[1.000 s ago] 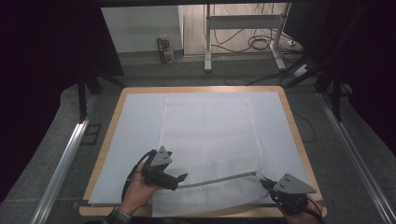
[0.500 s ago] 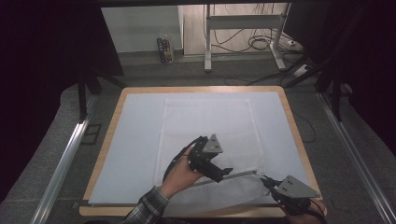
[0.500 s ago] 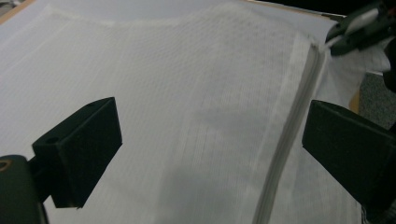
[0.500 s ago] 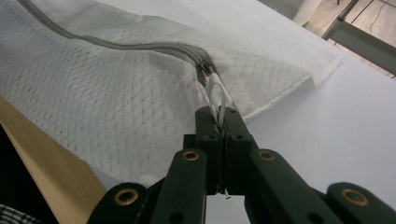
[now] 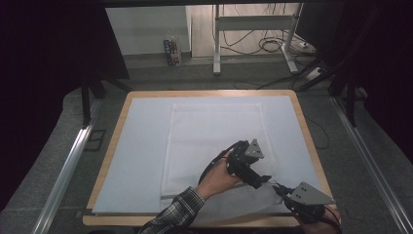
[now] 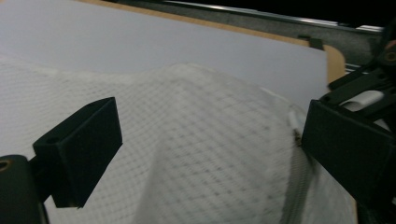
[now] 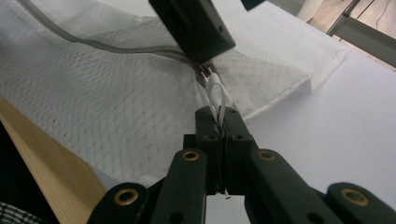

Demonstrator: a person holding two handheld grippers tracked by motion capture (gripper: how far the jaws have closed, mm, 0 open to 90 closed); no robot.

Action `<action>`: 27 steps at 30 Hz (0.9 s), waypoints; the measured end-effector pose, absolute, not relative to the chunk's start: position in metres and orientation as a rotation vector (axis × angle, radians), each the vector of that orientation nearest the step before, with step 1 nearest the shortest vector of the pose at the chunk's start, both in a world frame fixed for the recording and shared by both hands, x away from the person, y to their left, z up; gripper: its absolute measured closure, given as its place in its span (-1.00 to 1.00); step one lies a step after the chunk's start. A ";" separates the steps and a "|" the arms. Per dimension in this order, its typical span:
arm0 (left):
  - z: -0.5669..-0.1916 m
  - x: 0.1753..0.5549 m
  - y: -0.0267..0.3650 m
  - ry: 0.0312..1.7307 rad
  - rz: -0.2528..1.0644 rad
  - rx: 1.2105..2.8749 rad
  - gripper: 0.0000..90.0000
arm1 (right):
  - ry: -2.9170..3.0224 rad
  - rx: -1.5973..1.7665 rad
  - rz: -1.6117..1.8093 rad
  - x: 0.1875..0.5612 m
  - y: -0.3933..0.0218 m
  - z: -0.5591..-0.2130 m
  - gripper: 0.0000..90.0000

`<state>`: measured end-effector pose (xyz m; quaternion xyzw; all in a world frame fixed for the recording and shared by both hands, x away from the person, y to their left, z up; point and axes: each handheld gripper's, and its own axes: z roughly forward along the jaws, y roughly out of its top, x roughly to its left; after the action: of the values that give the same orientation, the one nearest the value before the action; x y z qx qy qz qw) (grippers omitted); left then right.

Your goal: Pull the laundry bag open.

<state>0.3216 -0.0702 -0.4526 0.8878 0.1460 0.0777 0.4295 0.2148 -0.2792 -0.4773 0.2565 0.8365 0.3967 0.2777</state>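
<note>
Surface [image 5: 117, 146]: wood-edged board with a pale white-blue cover, filling the middle of the high view from centre to lower edge. White mesh laundry bag [image 5: 214, 131] lies flat on it, a tall rectangle in the centre of the frame; its near end at lower centre-right is raised off the surface and bunched toward the lower right corner. In the left gripper view the mesh [image 6: 196, 154] bulges up as a hump across the middle and lower frame, blurred. In the right gripper view the mesh [image 7: 116, 107] spreads over the left and centre, with a grey zipper line [image 7: 93, 44] running from upper left toward centre. Left gripper [image 5: 260, 179] sits at lower centre-right of the high view, held by a hand [image 5: 216, 178] in a plaid sleeve [image 5: 175, 214]; its fingers [image 6: 84, 149] stand wide apart, one at lower left and one at the right edge of its own view, with the mesh between them but not pinched. Right gripper [image 5: 282, 191] is at the lower right corner of the high view, just beside the left gripper's tip. Its fingers [image 7: 210, 126] are pressed together at lower centre of its own view, clamped on the white zipper pull tab [image 7: 217, 95], which leads up to the small metal slider [image 7: 204, 72] just beneath a finger of the left gripper at top centre.
</note>
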 end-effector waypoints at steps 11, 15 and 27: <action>-0.462 0.320 -0.080 0.369 0.293 2.260 -0.94 | 2.252 0.698 1.070 0.214 -0.278 -0.476 0.94; -0.463 0.323 -0.081 0.473 0.421 2.254 -0.93 | 2.256 0.704 1.074 0.215 -0.278 -0.477 0.94; -0.462 0.334 -0.052 0.534 0.273 2.232 -0.85 | 2.270 0.714 1.056 0.216 -0.277 -0.477 0.94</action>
<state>0.3342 -0.0519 -0.4620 0.8838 0.2114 0.1081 0.4032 0.2160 -0.2775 -0.4775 0.2643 0.8405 0.3910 0.2661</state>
